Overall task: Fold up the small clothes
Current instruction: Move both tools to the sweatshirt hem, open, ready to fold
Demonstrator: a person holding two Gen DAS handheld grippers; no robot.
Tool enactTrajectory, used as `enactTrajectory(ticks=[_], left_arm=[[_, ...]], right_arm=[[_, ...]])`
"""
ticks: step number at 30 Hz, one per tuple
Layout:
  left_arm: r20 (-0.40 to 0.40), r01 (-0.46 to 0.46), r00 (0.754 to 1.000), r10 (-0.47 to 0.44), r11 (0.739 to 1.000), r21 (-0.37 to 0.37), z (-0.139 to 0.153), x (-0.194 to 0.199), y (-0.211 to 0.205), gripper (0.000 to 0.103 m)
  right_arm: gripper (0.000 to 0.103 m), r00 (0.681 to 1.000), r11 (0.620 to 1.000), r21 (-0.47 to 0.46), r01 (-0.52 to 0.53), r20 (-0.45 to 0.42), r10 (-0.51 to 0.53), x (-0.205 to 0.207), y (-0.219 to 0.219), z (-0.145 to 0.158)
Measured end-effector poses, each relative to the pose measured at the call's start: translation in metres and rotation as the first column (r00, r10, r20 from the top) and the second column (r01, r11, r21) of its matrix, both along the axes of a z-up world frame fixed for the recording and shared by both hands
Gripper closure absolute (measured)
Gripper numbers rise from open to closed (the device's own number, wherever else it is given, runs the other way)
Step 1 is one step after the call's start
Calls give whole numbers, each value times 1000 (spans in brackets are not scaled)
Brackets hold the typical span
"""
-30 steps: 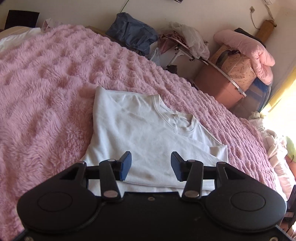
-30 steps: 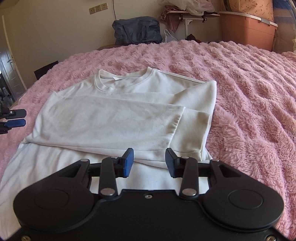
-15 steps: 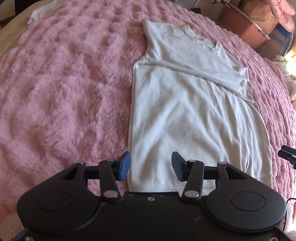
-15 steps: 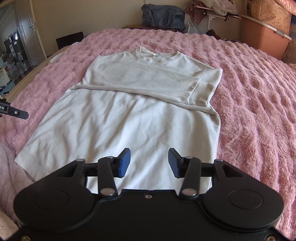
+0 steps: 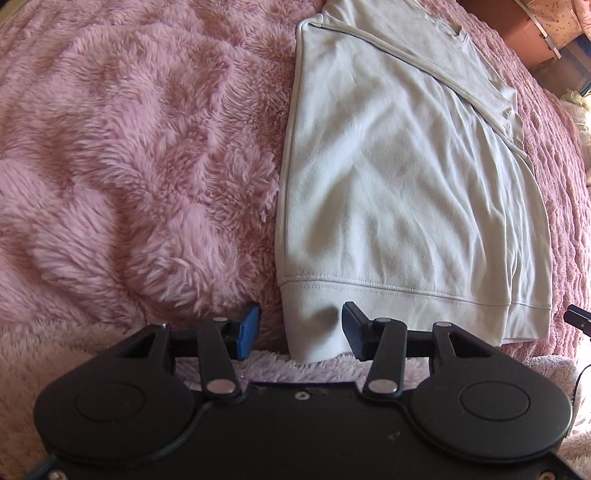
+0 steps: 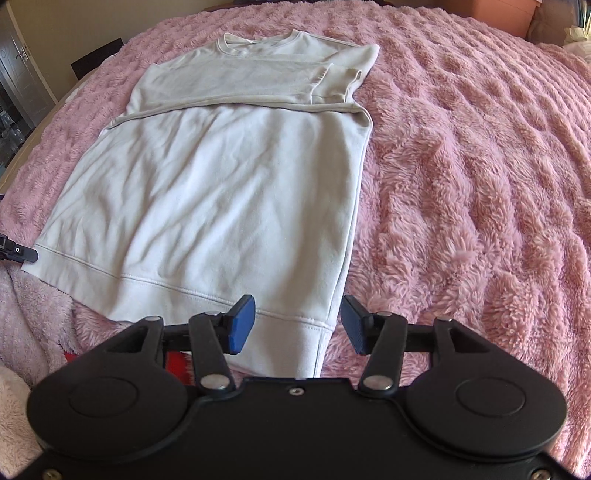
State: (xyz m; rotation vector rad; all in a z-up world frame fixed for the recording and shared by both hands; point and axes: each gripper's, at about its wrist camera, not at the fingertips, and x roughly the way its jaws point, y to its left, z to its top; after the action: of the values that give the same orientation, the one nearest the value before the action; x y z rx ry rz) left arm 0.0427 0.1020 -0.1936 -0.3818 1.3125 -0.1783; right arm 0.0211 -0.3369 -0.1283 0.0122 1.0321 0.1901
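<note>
Near edge: left gripper (image 5: 300, 332) wide, right gripper (image 6: 297, 323) opening, each straddling a hem corner of the white sweatshirt (image 6: 229, 184), nothing pinched. Beyond, sleeves lie folded across chest on pink fleece blanket (image 6: 461, 166). Risk: jaws grab fleece w/ hem, dragging fold crooked.

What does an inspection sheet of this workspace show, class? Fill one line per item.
Surface: pink fluffy blanket on a bed.
Job's things: white sweatshirt lying flat, sleeves folded across the chest, hem nearest the cameras.
Clutter: red item under the hem, unclear.
Grippers: left gripper open over the hem's left corner; right gripper over the right corner, jaws opening, not pressing the cloth.
Cables: nothing seen.
Surroundings: brown storage box, door.
</note>
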Motion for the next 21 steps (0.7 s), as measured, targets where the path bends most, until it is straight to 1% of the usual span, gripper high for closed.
enactTrajectory(ticks=[4,11,15,18,20,21], left_arm=[[15,19,1000,-19,1000,-20,1,8,-7,53],[-3,31,1000,-31,998,-46,-9,16,-12,53],[-23,13,1000,-15,997,-82,-17,20,-10,53],[-31,-2,1000,-2,994,-106,-20,22,-7,54],[-28,-2,1000,-1,993,-116,-20,22,-6,54],[-25,-1,1000,-2,993,-121,-19,21,-5,56]], right_arm=[[50,998,999,26,22,-52,-21,0,-6,-8],[49,993,999,39,38,-114,-34,0,-11,-22],[49,985,995,82,61,-165,-47,1,-15,-35],[49,980,993,91,77,-188,-58,4,-17,-44],[52,976,991,103,82,-210,-59,7,-17,-50],[57,974,990,111,82,-221,-56,8,-17,-52]])
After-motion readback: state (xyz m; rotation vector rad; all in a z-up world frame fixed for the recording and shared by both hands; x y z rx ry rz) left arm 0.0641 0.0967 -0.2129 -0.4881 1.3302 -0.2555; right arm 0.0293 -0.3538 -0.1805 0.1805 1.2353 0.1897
